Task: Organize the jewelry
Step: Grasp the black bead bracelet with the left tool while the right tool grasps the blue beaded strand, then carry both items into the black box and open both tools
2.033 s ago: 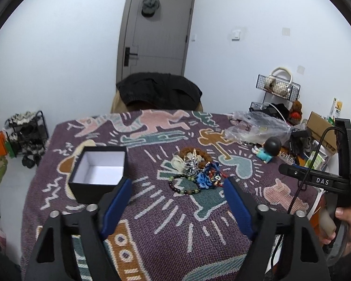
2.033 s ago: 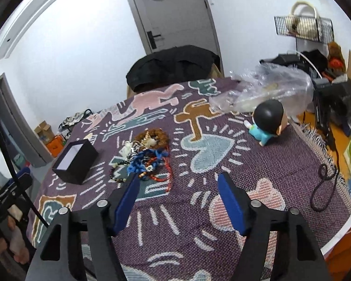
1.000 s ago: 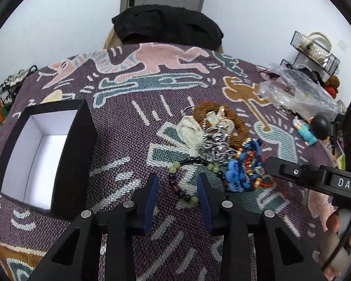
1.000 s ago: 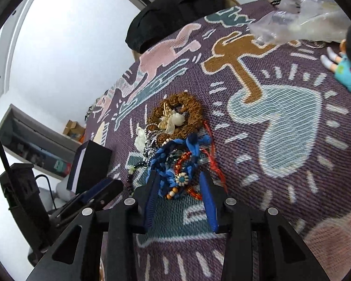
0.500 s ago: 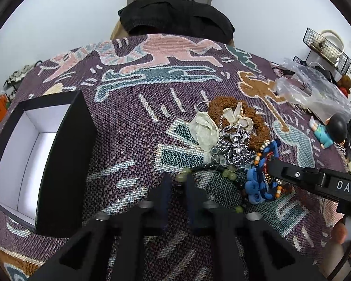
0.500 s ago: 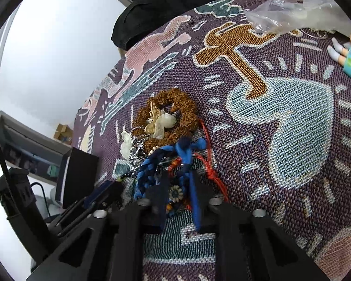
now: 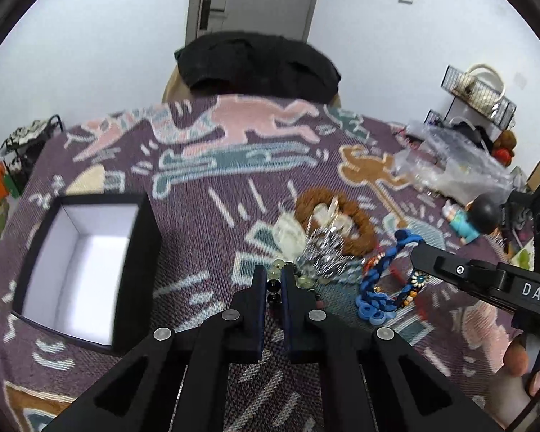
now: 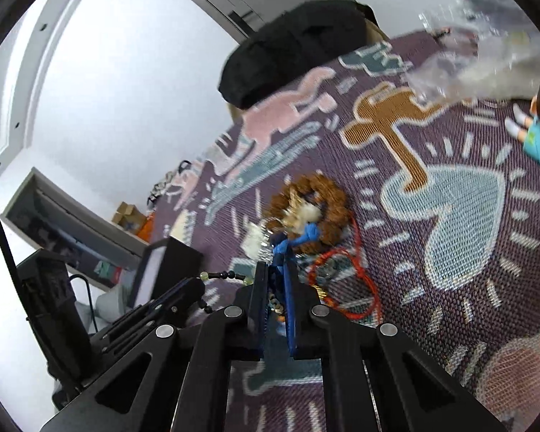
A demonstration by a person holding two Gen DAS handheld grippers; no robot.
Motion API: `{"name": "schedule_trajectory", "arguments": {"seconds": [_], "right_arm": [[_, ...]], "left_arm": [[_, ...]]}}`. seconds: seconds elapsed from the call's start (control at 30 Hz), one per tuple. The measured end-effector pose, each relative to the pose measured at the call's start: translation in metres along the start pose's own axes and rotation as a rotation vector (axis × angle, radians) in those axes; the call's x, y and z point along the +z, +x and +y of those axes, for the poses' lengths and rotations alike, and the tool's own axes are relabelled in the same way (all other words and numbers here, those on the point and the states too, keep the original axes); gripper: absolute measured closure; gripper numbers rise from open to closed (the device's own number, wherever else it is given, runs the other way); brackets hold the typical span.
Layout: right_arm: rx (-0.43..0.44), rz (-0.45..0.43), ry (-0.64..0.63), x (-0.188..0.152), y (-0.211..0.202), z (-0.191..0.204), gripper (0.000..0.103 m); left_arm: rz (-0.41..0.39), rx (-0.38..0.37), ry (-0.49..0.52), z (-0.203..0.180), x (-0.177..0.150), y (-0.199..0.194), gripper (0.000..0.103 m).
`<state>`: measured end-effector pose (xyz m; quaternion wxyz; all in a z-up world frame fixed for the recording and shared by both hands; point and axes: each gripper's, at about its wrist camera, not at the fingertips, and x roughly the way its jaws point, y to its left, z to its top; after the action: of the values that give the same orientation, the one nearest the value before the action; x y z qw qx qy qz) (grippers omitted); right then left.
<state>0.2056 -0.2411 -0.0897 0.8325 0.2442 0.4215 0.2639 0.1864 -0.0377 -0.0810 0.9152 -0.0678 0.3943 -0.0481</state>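
A pile of jewelry [image 7: 327, 241] lies mid-table on the patterned cloth. My left gripper [image 7: 273, 276] is shut on a dark and green beaded bracelet [image 7: 275, 280] at the pile's near edge. My right gripper [image 8: 276, 273] is shut on a blue braided bracelet [image 8: 282, 246], which also shows in the left wrist view [image 7: 378, 280], lifted a little from the pile. A brown bead ring [image 7: 356, 223], a red cord [image 8: 356, 280] and silver pieces lie in the pile. An open black box [image 7: 86, 262] with a white inside stands to the left.
A clear plastic bag [image 7: 450, 165] and a small doll [image 7: 471, 216] lie at the right. A chair with a black garment [image 7: 255, 68] stands behind the table. A wire rack [image 7: 478, 90] is at the far right.
Both grippers came down to the pile and shut, the left on the beaded bracelet, the right on the blue bracelet. Both have lifted slightly since half a second ago.
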Motion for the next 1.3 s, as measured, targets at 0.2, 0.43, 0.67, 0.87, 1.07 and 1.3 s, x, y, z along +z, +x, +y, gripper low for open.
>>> {"name": "schedule_trajectory", "arguments": {"seconds": [0.2, 0.43, 0.67, 0.87, 1.07, 1.3], "right_arm": [[0.029, -0.03, -0.03, 0.004, -0.014, 0.017, 0.094], [0.055, -0.022, -0.06, 0.005, -0.011, 0.036, 0.094], [0.067, 0.001, -0.096, 0.003, 0.001, 0.055, 0.094], [0.082, 0.015, -0.14, 0.001, 0.011, 0.079, 0.094], [0.104, 0.03, -0.183, -0.002, 0.023, 0.108, 0.094], [0.125, 0.049, -0.212, -0.007, 0.042, 0.135, 0.094]], "left_arm": [[-0.07, -0.008, 0.013, 0.002, 0.012, -0.029, 0.095], [-0.116, 0.002, -0.003, 0.018, 0.023, -0.053, 0.095], [-0.15, 0.032, -0.042, 0.047, 0.028, -0.069, 0.095], [-0.167, 0.061, -0.096, 0.08, 0.029, -0.076, 0.095], [-0.176, 0.07, -0.15, 0.109, 0.026, -0.078, 0.095], [-0.139, 0.052, -0.17, 0.121, 0.019, -0.059, 0.095]]}}
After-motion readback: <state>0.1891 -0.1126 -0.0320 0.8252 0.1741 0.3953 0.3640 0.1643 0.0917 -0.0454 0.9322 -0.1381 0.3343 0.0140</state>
